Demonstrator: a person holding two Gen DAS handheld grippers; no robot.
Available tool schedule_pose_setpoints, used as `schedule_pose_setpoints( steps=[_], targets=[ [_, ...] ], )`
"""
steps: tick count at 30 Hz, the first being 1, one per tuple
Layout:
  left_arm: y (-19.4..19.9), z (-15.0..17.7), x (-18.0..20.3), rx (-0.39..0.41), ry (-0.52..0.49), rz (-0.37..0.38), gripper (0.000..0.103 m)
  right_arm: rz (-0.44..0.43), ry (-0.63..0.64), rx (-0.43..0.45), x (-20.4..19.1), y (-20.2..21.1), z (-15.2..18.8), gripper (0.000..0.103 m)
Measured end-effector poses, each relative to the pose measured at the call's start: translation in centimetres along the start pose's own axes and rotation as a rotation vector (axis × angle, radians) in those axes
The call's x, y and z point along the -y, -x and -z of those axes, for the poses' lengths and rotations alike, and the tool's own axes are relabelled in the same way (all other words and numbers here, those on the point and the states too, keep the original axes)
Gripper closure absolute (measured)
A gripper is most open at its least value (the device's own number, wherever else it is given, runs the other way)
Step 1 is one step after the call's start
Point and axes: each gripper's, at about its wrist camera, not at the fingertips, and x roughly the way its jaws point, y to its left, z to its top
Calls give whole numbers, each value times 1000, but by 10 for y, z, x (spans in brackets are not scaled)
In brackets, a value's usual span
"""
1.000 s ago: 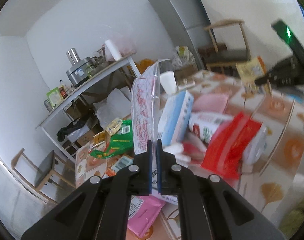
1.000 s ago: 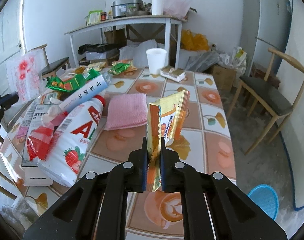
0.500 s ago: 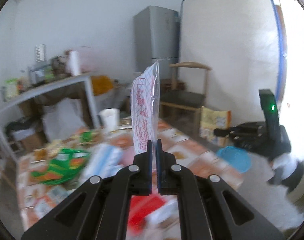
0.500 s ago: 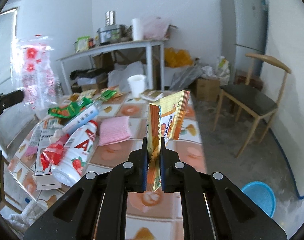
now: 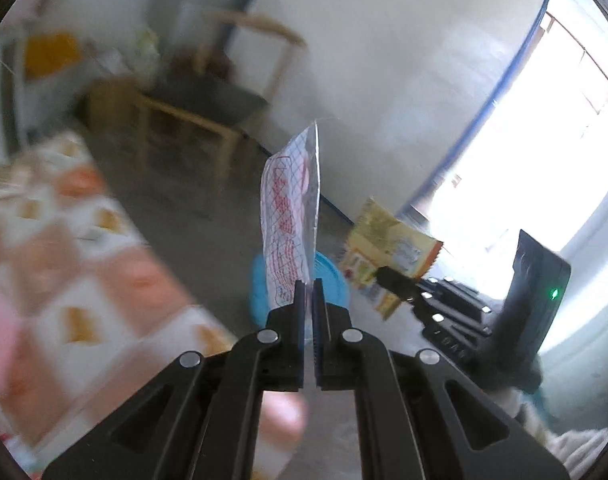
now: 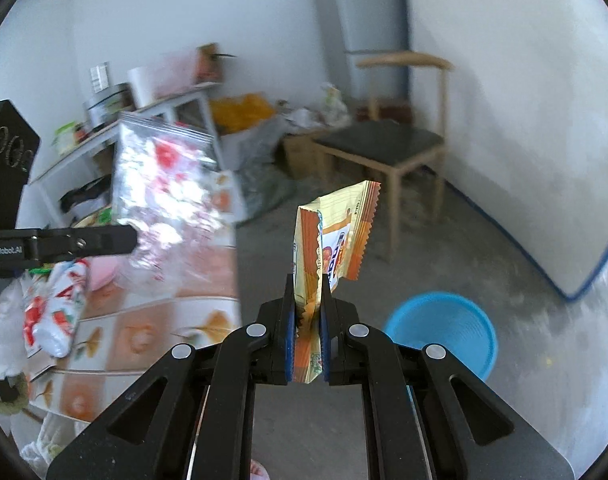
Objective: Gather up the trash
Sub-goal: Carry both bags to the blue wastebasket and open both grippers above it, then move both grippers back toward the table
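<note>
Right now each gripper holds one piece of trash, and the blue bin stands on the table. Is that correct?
Not quite. The blue bin stands on the floor, beside the table, as the right wrist view shows. The rest holds: the left gripper holds a clear plastic bag, the right gripper a yellow snack wrapper.

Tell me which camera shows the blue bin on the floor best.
The right wrist view: the blue bin sits sharp and almost whole on the floor, right of the yellow snack wrapper. The left wrist view shows it blurred, mostly hidden behind the clear printed bag.
</note>
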Motion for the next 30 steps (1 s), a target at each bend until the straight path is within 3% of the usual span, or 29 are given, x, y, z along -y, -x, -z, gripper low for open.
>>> schedule_pose_setpoints(
  steps=[6,9,13,15,17,18,20,25,30],
  targets=[
    [-124,-26,15,-222,83,79,100,-27,-231,-115,76,-42,16,95],
    [-178,-34,18,-297,92,86,99,-62,-372,-171,114,-72,26,95],
    [-233,-50,19,-350,105,78,99,-84,-475,-174,148,-99,26,94],
    [-258,-54,17,-354,121,53,93,-80,-497,-185,162,-115,25,89],
    [-279,-59,10,-352,140,19,62,-30,-528,-202,179,-138,26,80],
    [-287,-59,9,-347,153,0,59,-20,-544,-213,189,-144,32,69],
    [-293,-51,4,-340,176,-14,57,44,-575,-248,203,-157,42,63],
    [-282,-45,-5,-322,195,11,54,130,-610,-303,220,-171,64,60],
    [-255,-49,-2,-269,165,11,52,142,-650,-288,226,-158,75,60]
  ],
)
